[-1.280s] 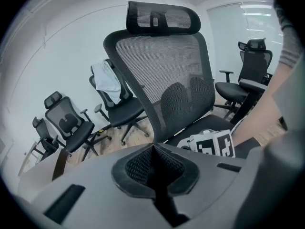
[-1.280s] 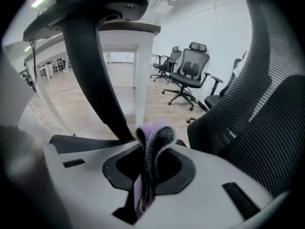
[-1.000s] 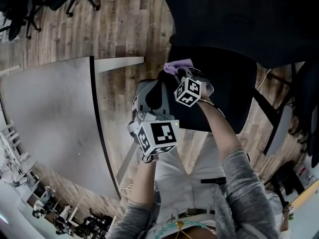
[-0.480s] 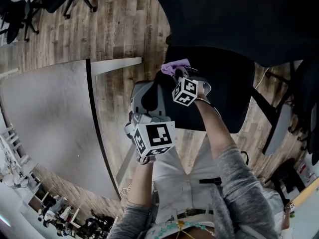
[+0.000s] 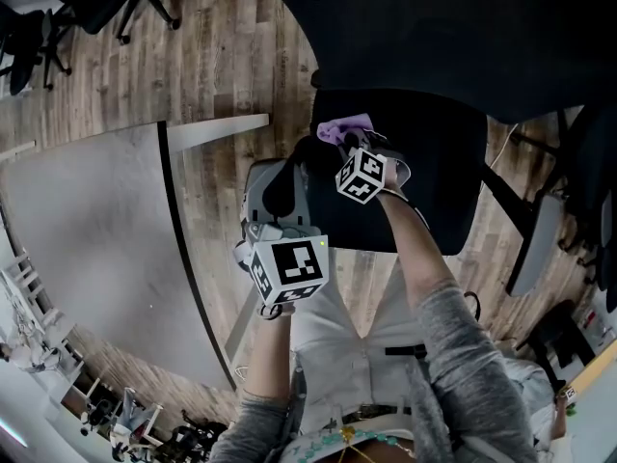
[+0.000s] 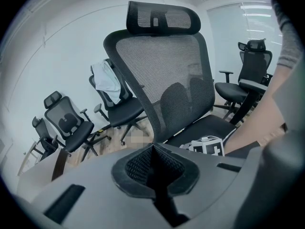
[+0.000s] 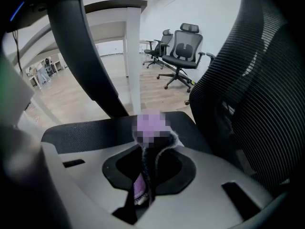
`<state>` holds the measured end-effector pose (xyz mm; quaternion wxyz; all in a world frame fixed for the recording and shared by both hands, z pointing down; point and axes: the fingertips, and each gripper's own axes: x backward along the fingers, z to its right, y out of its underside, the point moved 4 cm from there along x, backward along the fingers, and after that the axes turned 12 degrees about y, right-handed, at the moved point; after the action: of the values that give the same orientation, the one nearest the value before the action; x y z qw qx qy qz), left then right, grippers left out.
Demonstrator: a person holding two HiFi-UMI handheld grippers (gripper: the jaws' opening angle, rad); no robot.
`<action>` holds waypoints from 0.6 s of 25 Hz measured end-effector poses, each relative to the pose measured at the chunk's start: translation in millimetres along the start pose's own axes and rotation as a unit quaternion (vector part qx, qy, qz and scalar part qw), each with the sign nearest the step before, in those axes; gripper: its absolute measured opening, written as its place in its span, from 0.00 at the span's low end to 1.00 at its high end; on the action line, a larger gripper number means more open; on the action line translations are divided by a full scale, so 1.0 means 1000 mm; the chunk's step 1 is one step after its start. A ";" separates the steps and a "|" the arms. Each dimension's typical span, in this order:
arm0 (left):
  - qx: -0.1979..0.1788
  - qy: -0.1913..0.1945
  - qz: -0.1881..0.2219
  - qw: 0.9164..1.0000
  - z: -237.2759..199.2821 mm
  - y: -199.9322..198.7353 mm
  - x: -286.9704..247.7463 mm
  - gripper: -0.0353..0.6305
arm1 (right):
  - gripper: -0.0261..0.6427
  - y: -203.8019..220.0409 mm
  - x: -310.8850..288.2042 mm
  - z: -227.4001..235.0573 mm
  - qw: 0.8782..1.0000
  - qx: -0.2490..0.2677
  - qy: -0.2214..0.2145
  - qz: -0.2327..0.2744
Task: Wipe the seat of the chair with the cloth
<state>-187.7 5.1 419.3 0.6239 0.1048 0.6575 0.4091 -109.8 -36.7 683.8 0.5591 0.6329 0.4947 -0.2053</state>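
Right tool [image 7: 145,174] clamped on purple cloth [image 5: 344,126] at chair seat [image 5: 434,162], left tool [image 6: 155,166] closed, empty, headrest [image 6: 163,17] plain in left gripper view.

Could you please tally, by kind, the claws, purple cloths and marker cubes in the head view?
claws: 2 (left claw, right claw)
cloth: 1
cubes: 2 (left cube, right cube)
total: 5

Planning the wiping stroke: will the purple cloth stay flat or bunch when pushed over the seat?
Probably floppy: the cloth bulges crumpled from the shut right gripper. It looks light, so it will likely bunch when dragged over the seat.
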 end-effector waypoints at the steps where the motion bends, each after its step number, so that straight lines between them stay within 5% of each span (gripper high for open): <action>1: 0.000 0.000 0.000 1.000 0.000 0.000 0.000 0.05 | 0.12 0.004 0.000 0.002 1.000 0.000 0.000 -0.003; 15: -0.003 -0.003 -0.003 1.000 -0.002 0.000 -0.002 0.05 | 0.12 0.032 0.003 0.014 1.000 -0.017 0.006 -0.020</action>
<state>-188.8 2.9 421.0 0.6273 0.1021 0.6547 0.4091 -77.0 -45.0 693.7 0.5622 0.6149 0.5140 -0.2041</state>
